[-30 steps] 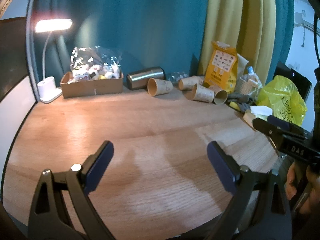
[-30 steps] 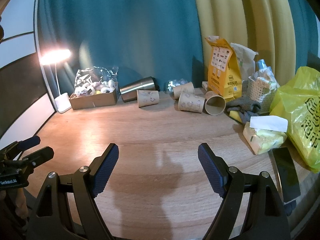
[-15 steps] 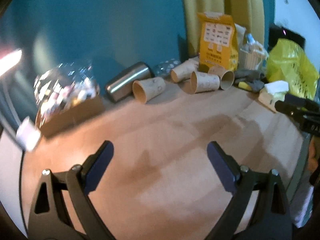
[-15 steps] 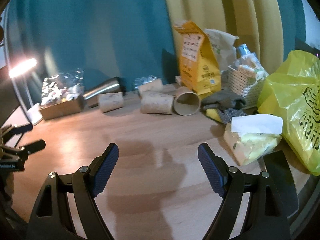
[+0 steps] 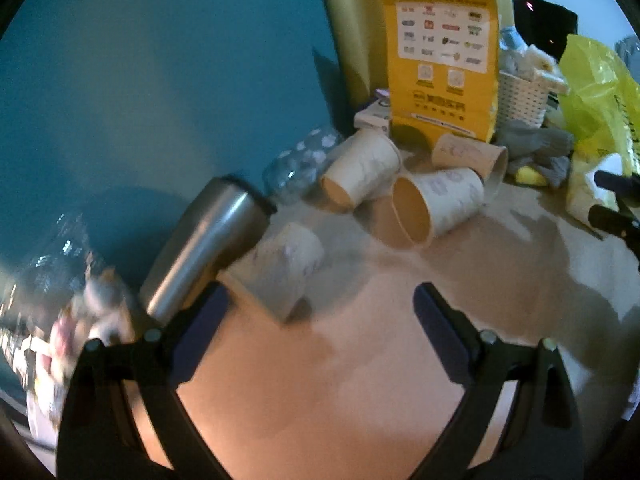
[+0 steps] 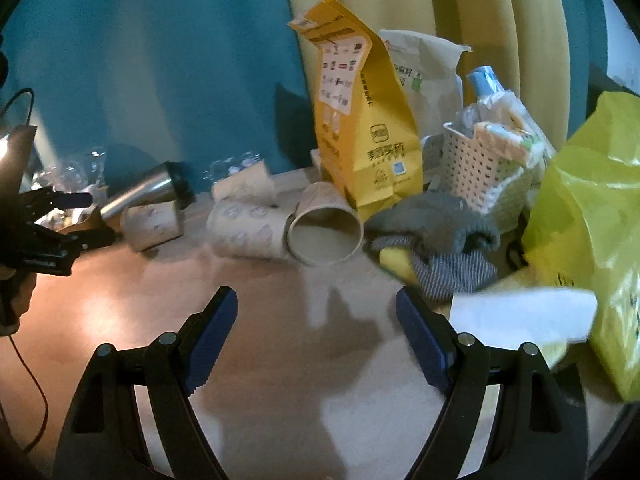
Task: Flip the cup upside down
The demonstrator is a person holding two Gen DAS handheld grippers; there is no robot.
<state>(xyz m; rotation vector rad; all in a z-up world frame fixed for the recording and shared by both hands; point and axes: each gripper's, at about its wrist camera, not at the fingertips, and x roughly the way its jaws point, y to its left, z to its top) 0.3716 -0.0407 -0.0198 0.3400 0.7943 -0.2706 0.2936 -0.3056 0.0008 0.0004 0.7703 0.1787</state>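
Note:
Several paper cups lie on their sides at the back of the wooden table. In the left wrist view the nearest cup [image 5: 282, 270] lies just ahead of my open, empty left gripper [image 5: 320, 328], a little left of its centre; two more [image 5: 436, 204] [image 5: 360, 170] lie behind it. In the right wrist view a cup with its mouth toward me [image 6: 326, 232] lies ahead of my open, empty right gripper [image 6: 316, 332], with another cup [image 6: 246, 230] to its left and the left gripper [image 6: 68, 220] beside a further cup [image 6: 152, 222].
A steel tumbler [image 5: 208, 248] lies on its side left of the cups. A yellow paper bag [image 6: 360, 128], a white basket [image 6: 484, 176], grey cloth [image 6: 436, 232], a white paper pack [image 6: 520, 316] and a yellow plastic bag [image 6: 592, 216] crowd the right side.
Both grippers have moved forward toward the cups at the back of the table, which now look much larger. The left one has also swung right. Both stay open.

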